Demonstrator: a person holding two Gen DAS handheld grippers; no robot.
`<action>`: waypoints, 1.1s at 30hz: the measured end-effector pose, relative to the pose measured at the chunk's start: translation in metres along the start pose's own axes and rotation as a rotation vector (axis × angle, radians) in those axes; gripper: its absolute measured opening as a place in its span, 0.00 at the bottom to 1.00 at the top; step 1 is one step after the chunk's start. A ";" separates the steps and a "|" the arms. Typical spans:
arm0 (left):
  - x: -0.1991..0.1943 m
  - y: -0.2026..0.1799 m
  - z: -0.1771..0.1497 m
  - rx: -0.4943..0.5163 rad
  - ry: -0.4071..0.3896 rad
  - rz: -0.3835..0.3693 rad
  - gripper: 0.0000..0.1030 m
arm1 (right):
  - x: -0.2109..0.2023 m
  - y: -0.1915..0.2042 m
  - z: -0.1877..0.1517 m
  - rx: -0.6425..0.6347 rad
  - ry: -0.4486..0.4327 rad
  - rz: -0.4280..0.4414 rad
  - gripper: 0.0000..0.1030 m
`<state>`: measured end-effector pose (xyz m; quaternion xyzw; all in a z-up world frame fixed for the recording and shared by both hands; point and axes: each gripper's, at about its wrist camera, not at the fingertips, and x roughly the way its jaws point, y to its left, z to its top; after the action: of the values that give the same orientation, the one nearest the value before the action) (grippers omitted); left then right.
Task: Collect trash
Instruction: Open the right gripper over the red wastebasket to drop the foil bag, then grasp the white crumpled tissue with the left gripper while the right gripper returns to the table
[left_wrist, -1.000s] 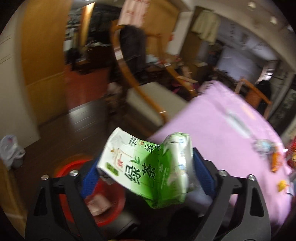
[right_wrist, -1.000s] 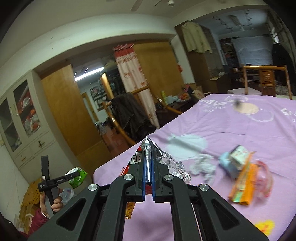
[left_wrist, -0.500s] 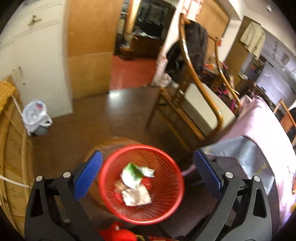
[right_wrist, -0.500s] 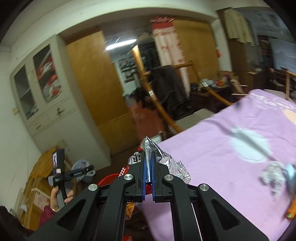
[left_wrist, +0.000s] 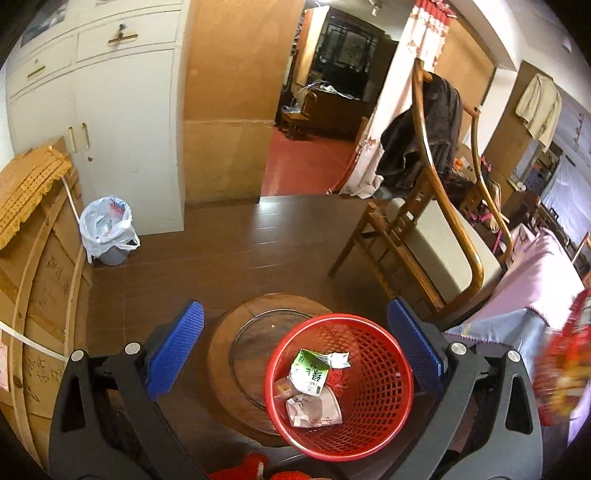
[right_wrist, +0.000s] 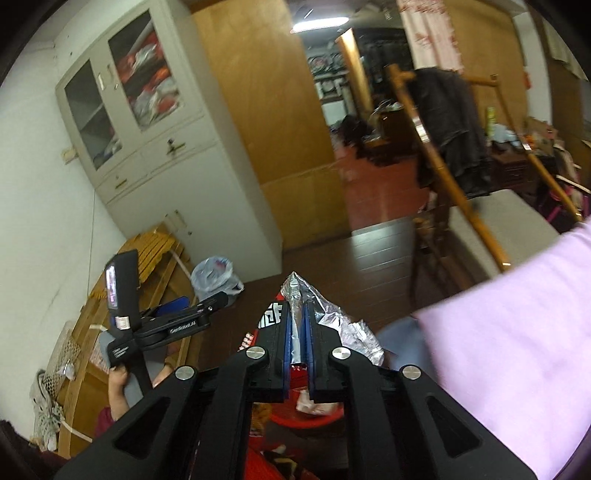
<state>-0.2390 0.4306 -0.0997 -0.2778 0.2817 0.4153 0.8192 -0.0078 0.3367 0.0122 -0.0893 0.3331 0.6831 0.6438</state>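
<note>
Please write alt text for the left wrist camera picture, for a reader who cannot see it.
The open left gripper points down at a red mesh basket on a round wooden board on the floor; a green tea carton and crumpled paper lie inside. Behind stand a wooden chair and a white cabinet.

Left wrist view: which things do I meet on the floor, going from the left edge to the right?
Bin lined with a white plastic bag → red basket → wooden chair → pink tablecloth.
</note>
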 end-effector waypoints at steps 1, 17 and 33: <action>0.000 0.004 0.001 -0.014 0.001 -0.009 0.93 | 0.011 0.002 0.002 -0.004 0.012 0.004 0.25; -0.014 -0.033 -0.003 0.066 -0.008 -0.075 0.93 | -0.048 -0.032 -0.020 0.064 -0.069 -0.107 0.55; -0.090 -0.167 -0.033 0.306 -0.055 -0.276 0.93 | -0.226 -0.086 -0.083 0.176 -0.352 -0.293 0.77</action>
<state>-0.1516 0.2772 -0.0235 -0.1748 0.2784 0.2589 0.9083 0.0825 0.0992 0.0442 0.0401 0.2574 0.5557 0.7895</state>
